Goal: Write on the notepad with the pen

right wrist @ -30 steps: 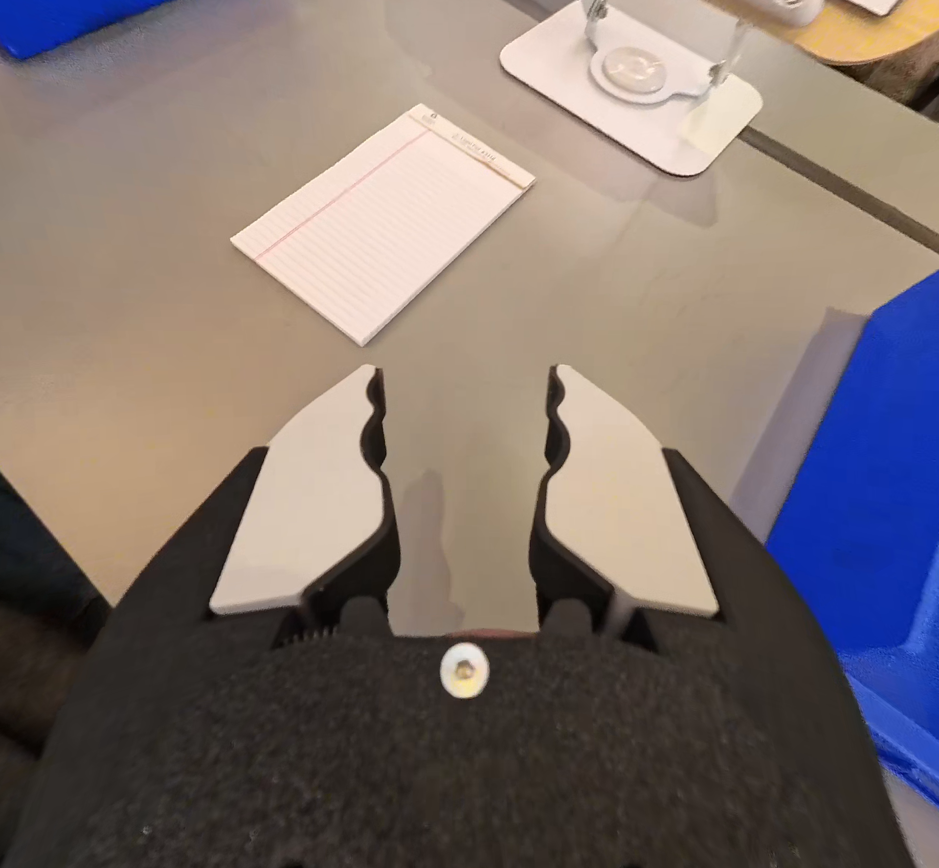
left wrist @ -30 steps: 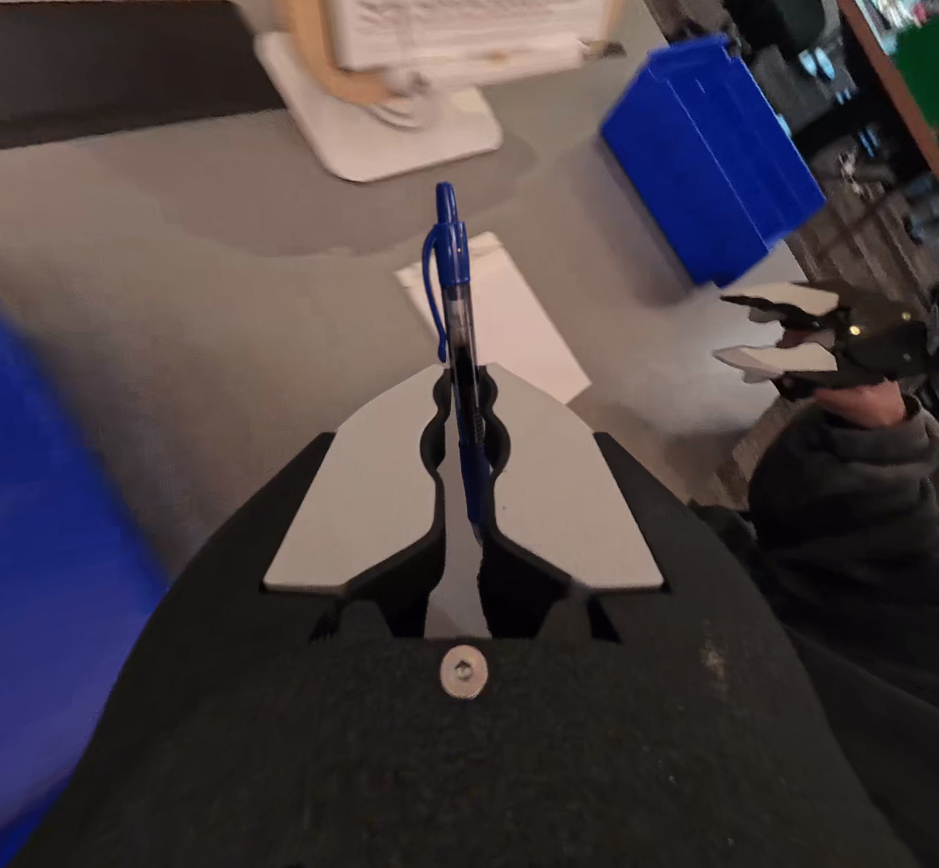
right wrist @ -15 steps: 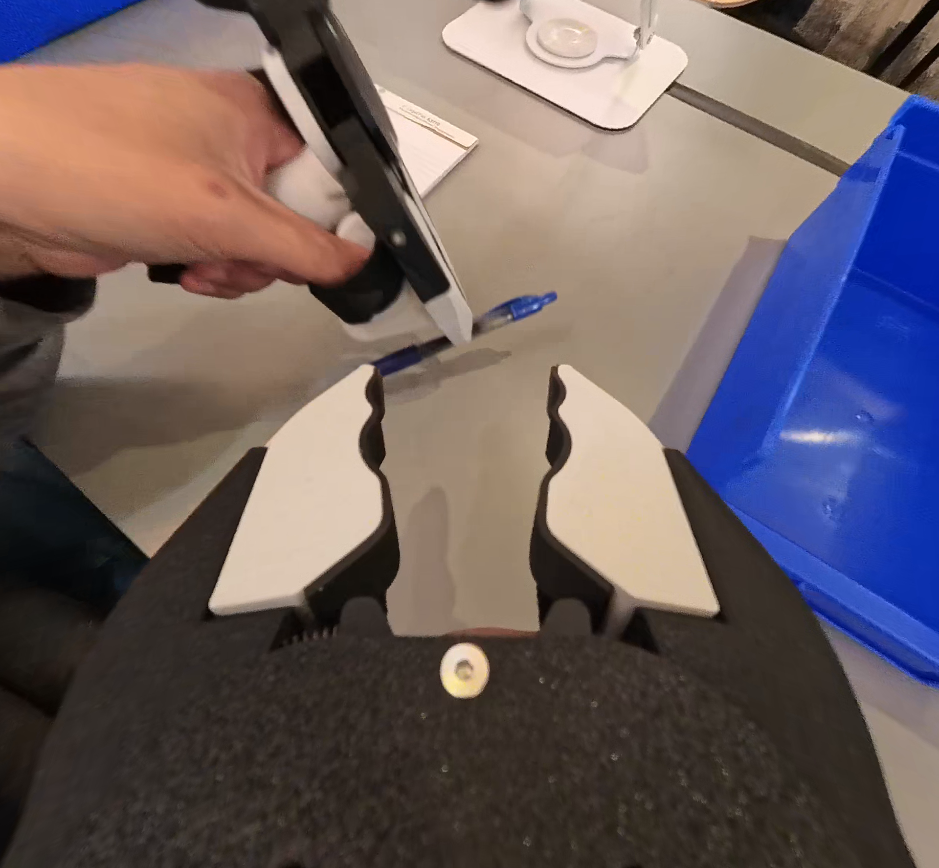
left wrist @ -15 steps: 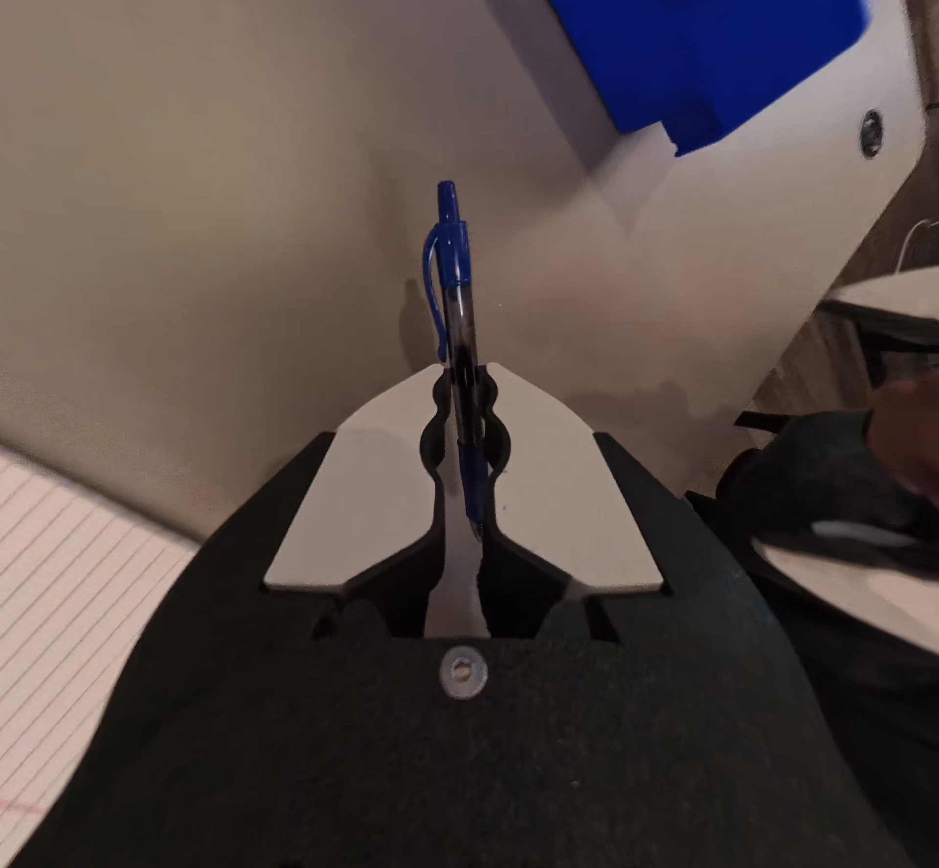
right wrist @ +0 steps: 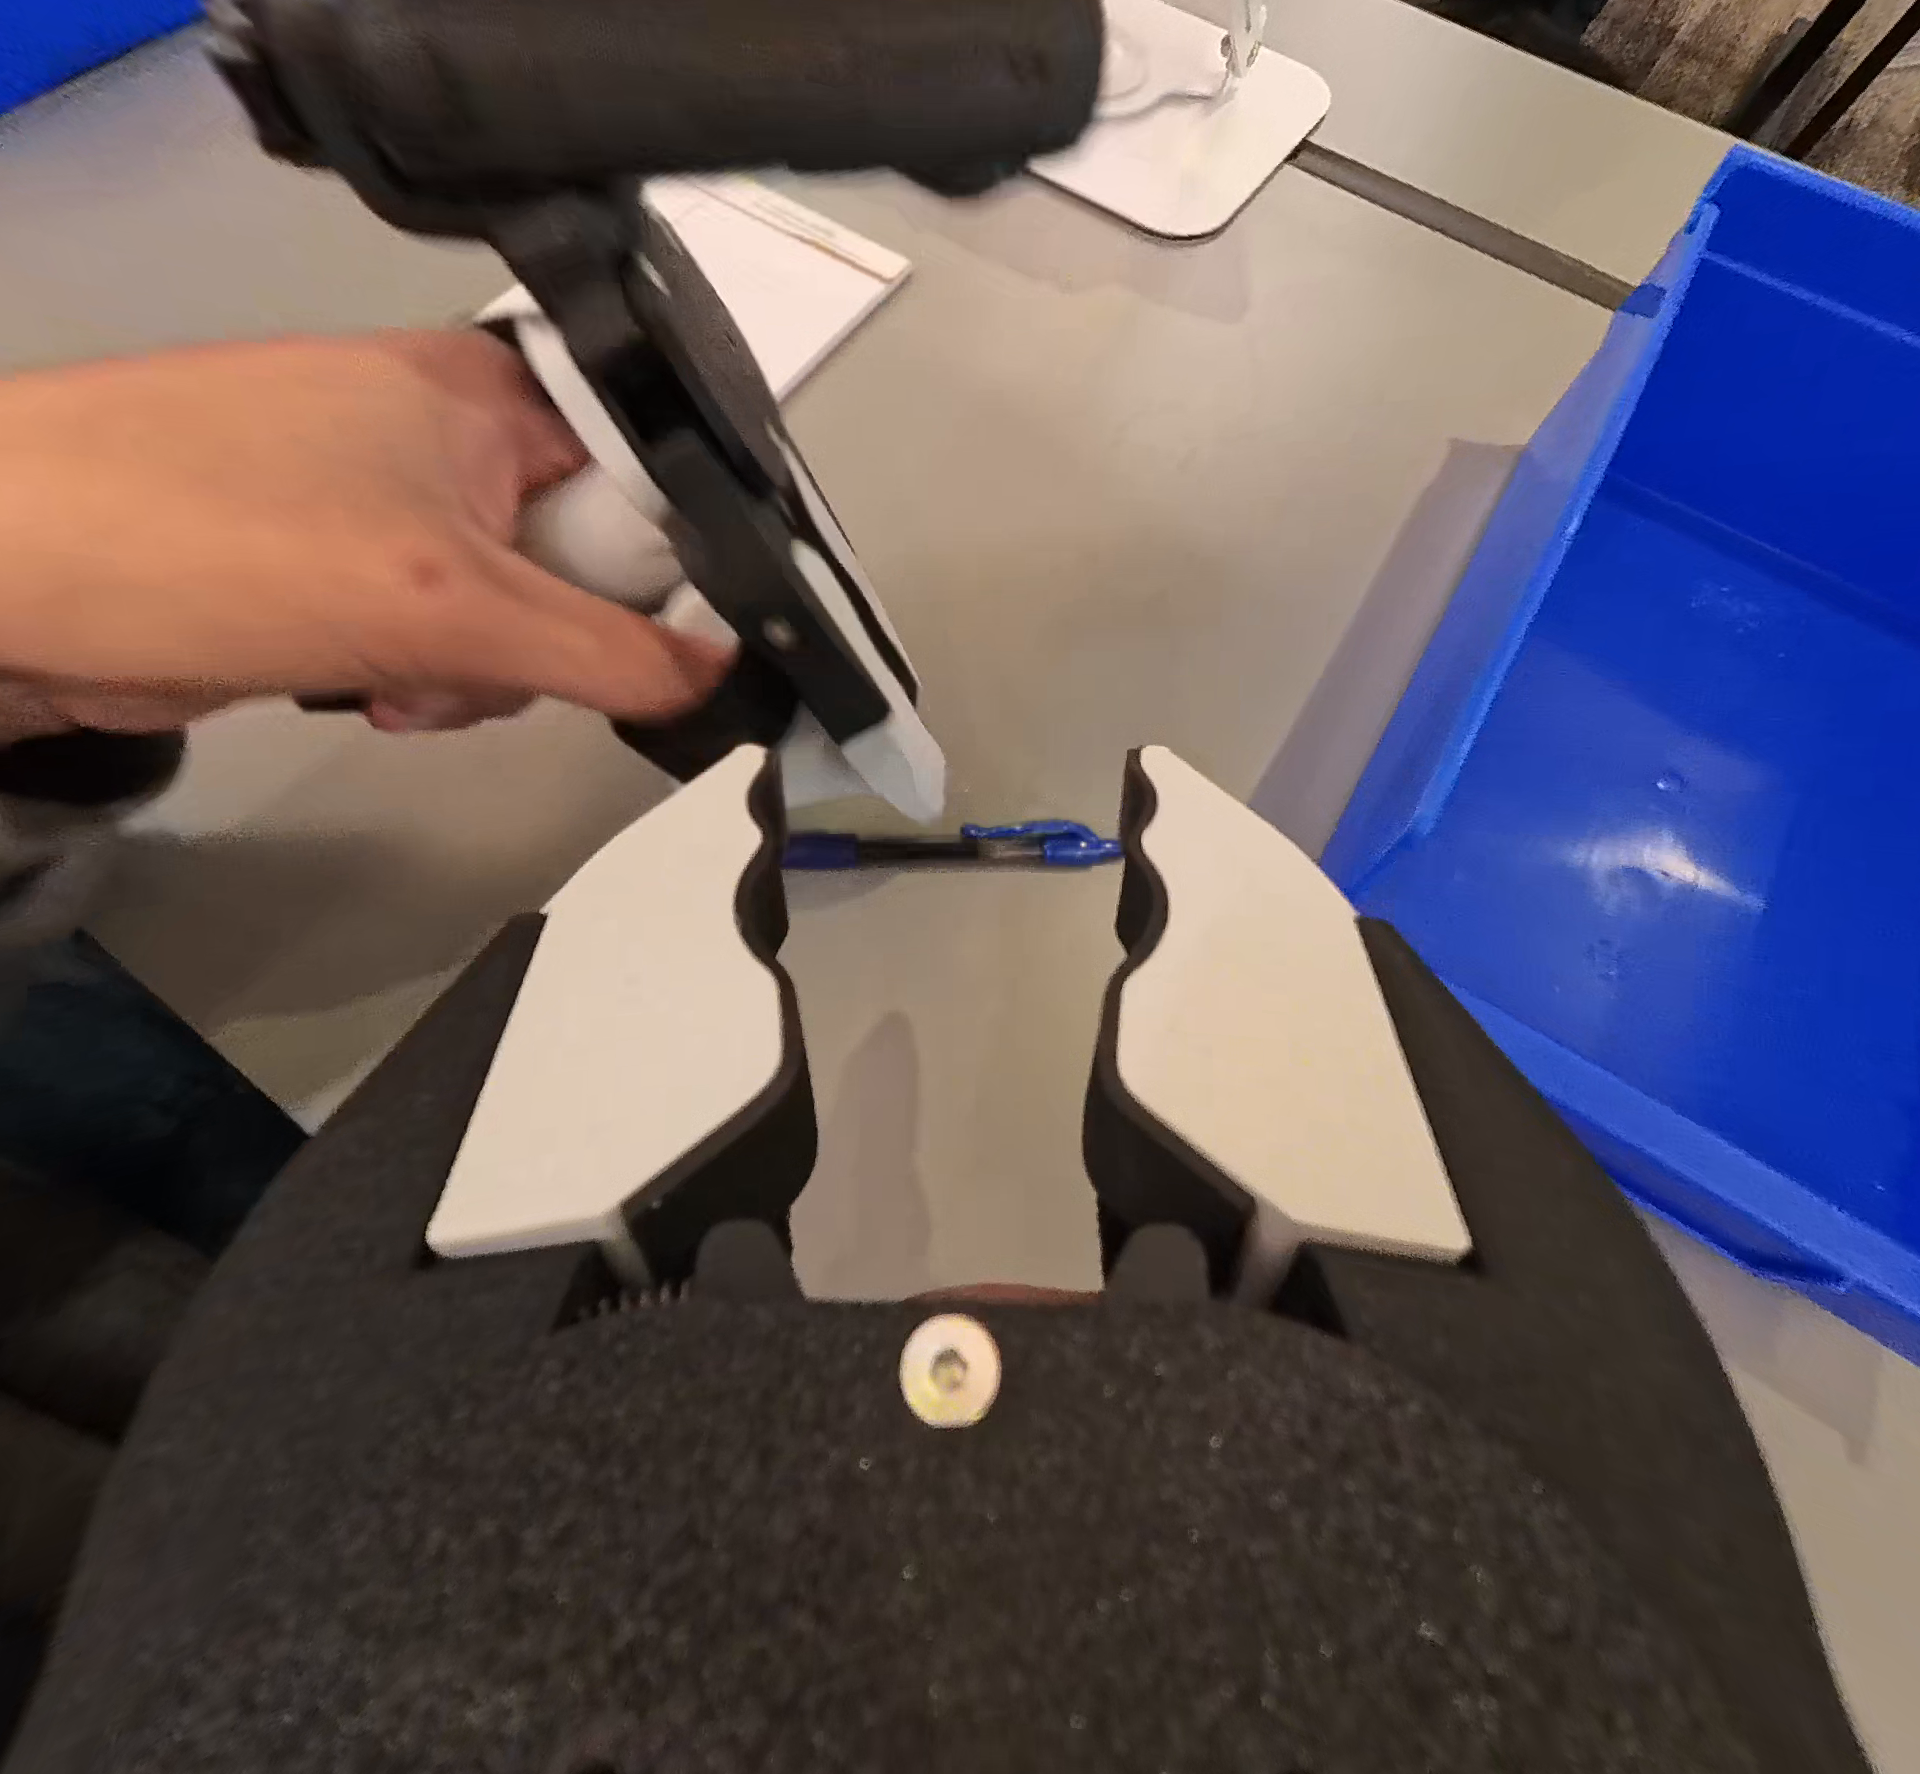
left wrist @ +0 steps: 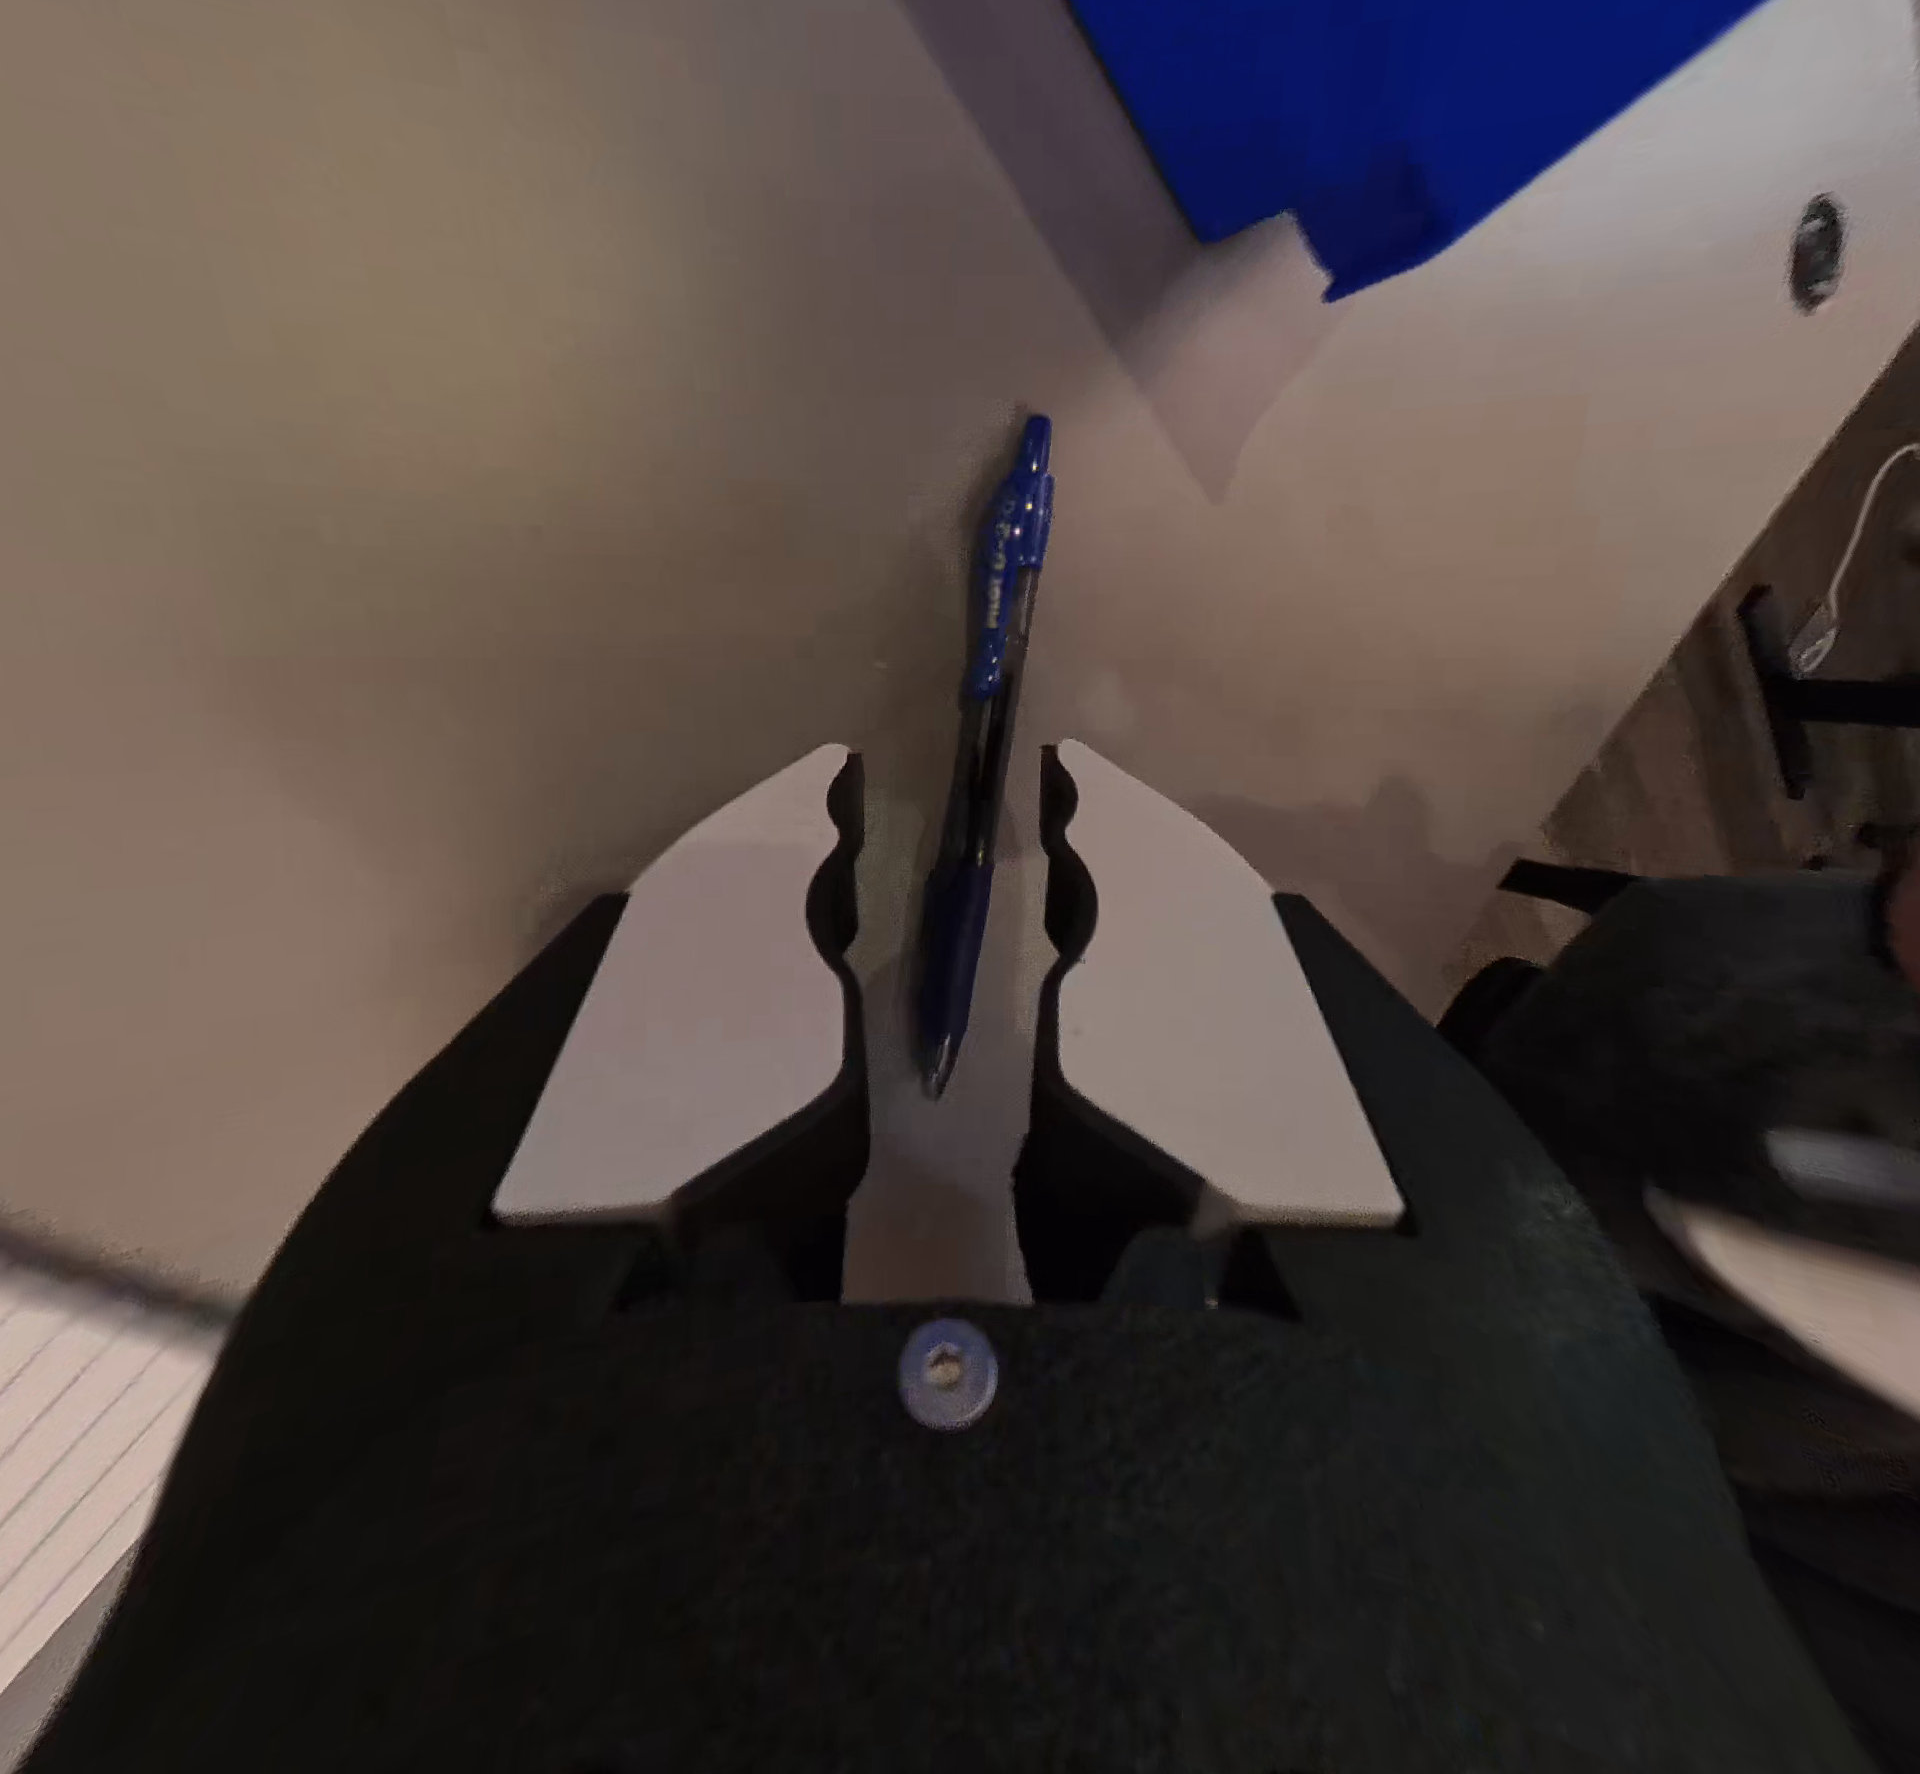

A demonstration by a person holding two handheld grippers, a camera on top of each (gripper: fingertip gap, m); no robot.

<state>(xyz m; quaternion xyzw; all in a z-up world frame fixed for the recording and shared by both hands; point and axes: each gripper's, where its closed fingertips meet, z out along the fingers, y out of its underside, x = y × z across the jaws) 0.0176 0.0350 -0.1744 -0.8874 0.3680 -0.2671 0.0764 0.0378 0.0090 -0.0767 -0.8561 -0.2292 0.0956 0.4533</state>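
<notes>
A blue pen (left wrist: 1000,675) lies flat on the grey table (left wrist: 416,374). My left gripper (left wrist: 948,768) is open just above it, with the pen's tip end loose between the jaws. In the right wrist view the pen (right wrist: 997,846) lies crosswise just beyond my right gripper (right wrist: 948,768), which is open and empty. The left gripper (right wrist: 904,779) shows there too, held by a hand (right wrist: 260,529), its tips just over the pen. The lined white notepad (right wrist: 800,280) lies behind it, partly hidden; a corner also shows in the left wrist view (left wrist: 62,1433).
A blue bin (right wrist: 1662,789) stands close on the right of the pen; it also shows in the left wrist view (left wrist: 1403,41). A white stand base (right wrist: 1195,135) carrying a wooden board sits at the back. The table edge (left wrist: 1558,581) runs nearby. The left gripper's tips are roughly 11 cm from the right gripper's.
My left gripper has opened and let go of the pen, which now lies on the table. My right gripper has moved closer to the pen.
</notes>
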